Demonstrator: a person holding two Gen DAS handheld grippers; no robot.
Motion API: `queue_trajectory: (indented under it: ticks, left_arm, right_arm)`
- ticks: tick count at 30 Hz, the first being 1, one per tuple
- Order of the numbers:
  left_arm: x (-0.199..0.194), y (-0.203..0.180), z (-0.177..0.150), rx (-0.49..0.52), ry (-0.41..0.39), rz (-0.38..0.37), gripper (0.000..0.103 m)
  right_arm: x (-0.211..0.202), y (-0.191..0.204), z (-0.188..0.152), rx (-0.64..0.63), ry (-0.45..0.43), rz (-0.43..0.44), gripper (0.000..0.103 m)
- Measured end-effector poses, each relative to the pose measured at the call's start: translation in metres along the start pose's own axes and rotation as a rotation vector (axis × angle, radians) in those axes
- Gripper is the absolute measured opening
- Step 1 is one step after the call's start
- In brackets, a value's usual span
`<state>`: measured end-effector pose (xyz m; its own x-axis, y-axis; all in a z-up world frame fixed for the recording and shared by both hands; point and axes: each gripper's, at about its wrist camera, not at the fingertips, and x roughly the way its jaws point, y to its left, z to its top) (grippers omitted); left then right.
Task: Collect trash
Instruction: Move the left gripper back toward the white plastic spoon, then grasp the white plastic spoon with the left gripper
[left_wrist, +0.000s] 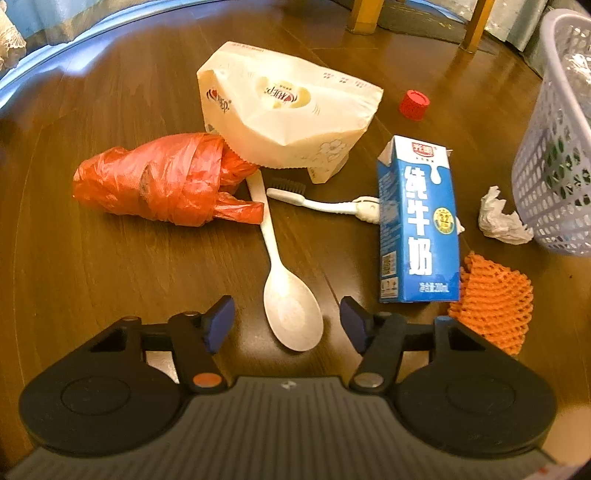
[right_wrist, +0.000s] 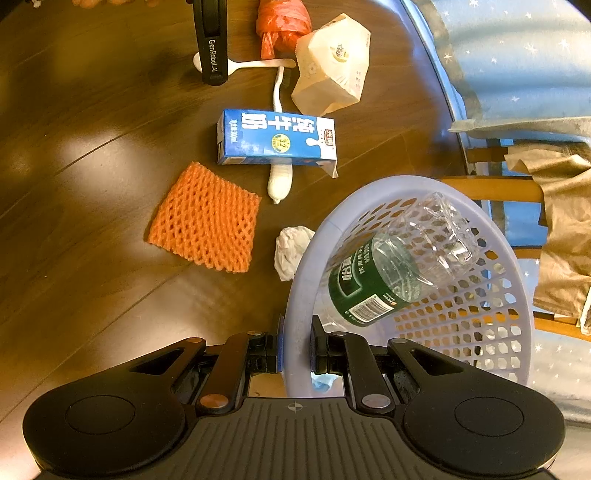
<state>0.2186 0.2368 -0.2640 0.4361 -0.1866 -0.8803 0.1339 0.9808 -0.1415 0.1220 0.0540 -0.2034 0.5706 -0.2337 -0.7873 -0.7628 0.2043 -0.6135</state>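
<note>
My left gripper (left_wrist: 287, 324) is open, its fingers on either side of the bowl of a white plastic spoon (left_wrist: 286, 295) lying on the wooden table. Past it lie a red plastic bag (left_wrist: 162, 181), a cream tissue pack (left_wrist: 288, 110), a toothbrush (left_wrist: 321, 201) and a blue milk carton (left_wrist: 417, 221). My right gripper (right_wrist: 296, 345) is shut on the rim of a lilac perforated basket (right_wrist: 306, 273) that holds a crushed clear bottle (right_wrist: 391, 266). An orange foam net (right_wrist: 207, 218) and a crumpled tissue (right_wrist: 290, 251) lie beside the basket.
A red bottle cap (left_wrist: 414, 105) sits at the far side of the table. Wooden chair legs (left_wrist: 364, 14) stand beyond the table edge, and a chair draped in tan cloth (right_wrist: 557, 221) stands to the right. The left gripper's body (right_wrist: 211, 40) shows at the top of the right wrist view.
</note>
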Motion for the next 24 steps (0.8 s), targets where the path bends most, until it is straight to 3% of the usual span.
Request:
queue_trajectory:
  ticks: [6,24]
  left_arm:
    - [0.007,0.002,0.001,-0.009,-0.002,0.002,0.054]
    - [0.013,0.002,-0.001,-0.009,0.018,0.01,0.027]
  right_arm:
    - [0.002,-0.002,0.0,0.006,0.005,0.002,0.009]
    - [0.003,-0.003,0.0,0.008,0.005,0.009,0.009]
